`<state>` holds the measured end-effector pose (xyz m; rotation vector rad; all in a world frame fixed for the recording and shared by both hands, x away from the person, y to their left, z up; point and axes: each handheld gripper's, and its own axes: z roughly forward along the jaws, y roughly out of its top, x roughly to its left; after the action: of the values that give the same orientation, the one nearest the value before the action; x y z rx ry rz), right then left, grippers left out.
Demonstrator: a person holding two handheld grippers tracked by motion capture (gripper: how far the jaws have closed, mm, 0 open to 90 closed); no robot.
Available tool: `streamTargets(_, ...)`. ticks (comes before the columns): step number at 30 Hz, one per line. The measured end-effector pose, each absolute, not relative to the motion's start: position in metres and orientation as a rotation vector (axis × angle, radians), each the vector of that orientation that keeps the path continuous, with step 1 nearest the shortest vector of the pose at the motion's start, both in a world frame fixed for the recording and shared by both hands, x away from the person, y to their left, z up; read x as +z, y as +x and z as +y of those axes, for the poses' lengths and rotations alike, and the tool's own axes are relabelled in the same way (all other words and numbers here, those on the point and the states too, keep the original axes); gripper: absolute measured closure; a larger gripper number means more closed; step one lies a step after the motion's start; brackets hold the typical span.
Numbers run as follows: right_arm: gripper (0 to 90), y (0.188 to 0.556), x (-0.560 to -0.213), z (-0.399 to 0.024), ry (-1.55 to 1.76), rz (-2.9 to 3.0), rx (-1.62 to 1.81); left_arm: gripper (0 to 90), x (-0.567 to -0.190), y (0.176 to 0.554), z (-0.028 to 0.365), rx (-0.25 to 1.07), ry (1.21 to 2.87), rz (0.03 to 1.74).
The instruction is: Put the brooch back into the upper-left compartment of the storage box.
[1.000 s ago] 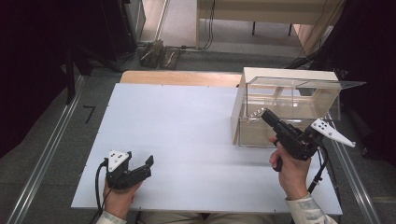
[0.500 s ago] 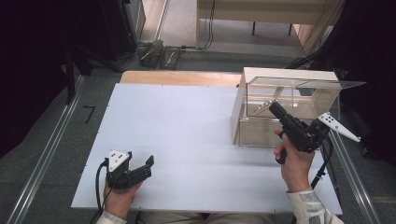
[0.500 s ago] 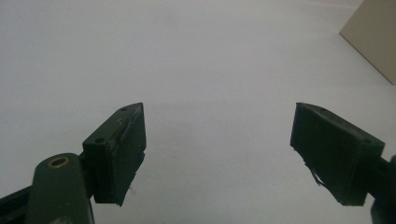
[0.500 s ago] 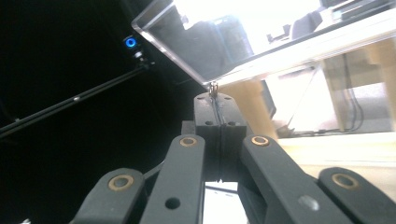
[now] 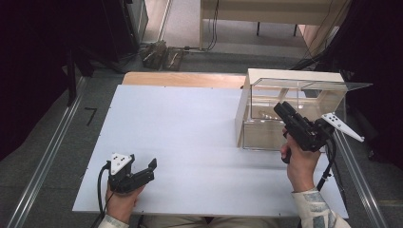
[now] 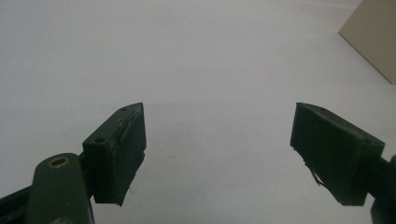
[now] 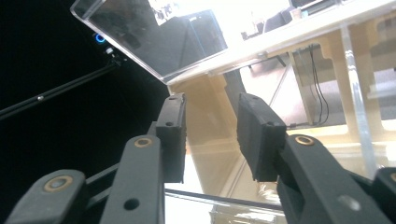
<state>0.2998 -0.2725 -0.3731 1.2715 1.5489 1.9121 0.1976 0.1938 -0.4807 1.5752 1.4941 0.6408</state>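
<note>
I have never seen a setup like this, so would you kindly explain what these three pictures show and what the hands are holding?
There is no robot here: a person sits at a white table and holds a black two-jaw tool in each hand. The high view looks down from above the person. The left gripper rests low near the table's front edge, jaws wide open and empty; its own camera looks along those jaws at bare white table. The right gripper is raised at a clear plastic box with pale wooden panels and a raised lid. Its jaws have just been opening, and its camera shows nothing between them, with the box close ahead. Small things seem to lie inside the box, too unclear to name.
</note>
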Motion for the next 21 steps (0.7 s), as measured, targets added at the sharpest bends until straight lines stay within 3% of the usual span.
streamTargets(2, 50.5, 0.298, -0.372, -0.271, 1.238, 1.545, 1.903, 17.3, -0.481, 0.197, 0.194, 0.639, 1.575, 1.494)
streamTargets(7, 45.9, 0.289, -0.372, -0.267, 1.179, 1.58, 1.836, 17.3, -0.48, 0.197, 0.195, 0.643, 1.566, 1.493)
streamTargets(21, 22.2, 0.258, -0.374, -0.279, 1.105, 1.631, 1.644, 13.7, -0.477, 0.195, 0.2, 0.669, 1.561, 1.499)
